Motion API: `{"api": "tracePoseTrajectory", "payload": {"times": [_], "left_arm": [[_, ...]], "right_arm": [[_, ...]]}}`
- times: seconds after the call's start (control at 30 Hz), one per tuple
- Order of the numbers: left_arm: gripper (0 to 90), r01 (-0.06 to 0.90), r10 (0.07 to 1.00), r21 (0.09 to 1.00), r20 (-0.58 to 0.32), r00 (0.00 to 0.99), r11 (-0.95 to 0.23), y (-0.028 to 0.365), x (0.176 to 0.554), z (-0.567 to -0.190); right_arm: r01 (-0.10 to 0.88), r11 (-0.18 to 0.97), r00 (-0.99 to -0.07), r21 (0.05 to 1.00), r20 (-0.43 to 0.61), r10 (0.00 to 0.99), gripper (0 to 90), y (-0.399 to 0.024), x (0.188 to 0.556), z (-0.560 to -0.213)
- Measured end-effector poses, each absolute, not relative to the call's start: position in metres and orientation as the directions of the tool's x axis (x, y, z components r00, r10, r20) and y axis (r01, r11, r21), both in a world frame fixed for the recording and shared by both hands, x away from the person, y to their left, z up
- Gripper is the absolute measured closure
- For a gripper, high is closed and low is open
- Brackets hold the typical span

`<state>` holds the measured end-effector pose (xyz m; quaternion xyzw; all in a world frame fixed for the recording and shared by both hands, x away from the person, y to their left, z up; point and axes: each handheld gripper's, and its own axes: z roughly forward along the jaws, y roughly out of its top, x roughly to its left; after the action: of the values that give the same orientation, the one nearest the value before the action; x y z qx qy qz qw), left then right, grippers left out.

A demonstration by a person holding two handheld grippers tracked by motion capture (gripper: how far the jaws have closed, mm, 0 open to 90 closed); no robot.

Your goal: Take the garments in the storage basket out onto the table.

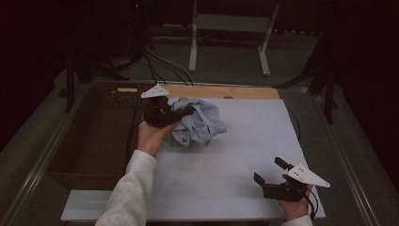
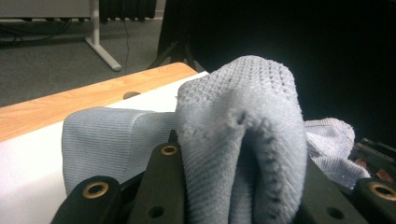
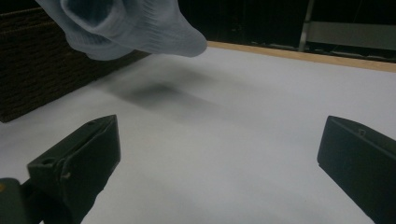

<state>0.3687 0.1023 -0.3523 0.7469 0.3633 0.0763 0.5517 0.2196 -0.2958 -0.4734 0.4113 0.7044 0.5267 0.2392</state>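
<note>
A crumpled light blue garment [image 1: 197,121] hangs bunched above the white table top [image 1: 226,160], near its far left part. My left gripper [image 1: 181,113] is shut on a fold of it; in the left gripper view the knit cloth [image 2: 243,135] bulges up between the black jaws. From the right gripper view the garment [image 3: 135,28] floats clear of the surface with its shadow beneath. My right gripper [image 1: 270,172] rests low at the near right of the table, its jaws wide apart with nothing between them.
A dark wicker basket [image 1: 94,136] stands along the table's left side. A wooden strip [image 1: 226,92] runs along the far edge. Behind the table, cables [image 1: 160,61] and a white metal stand [image 1: 226,42] sit on the floor.
</note>
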Motion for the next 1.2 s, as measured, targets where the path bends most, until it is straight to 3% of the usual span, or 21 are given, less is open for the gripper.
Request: {"api": "tracePoseTrajectory", "payload": {"times": [1.2], "left_arm": [[76.2,0.481,0.638,0.86,-0.276,0.719,-0.171,0.069,0.381,-0.385]], "right_arm": [[0.326,0.109,-0.544,0.939,0.092,0.834,0.0,-0.297,0.219,-0.473]]}}
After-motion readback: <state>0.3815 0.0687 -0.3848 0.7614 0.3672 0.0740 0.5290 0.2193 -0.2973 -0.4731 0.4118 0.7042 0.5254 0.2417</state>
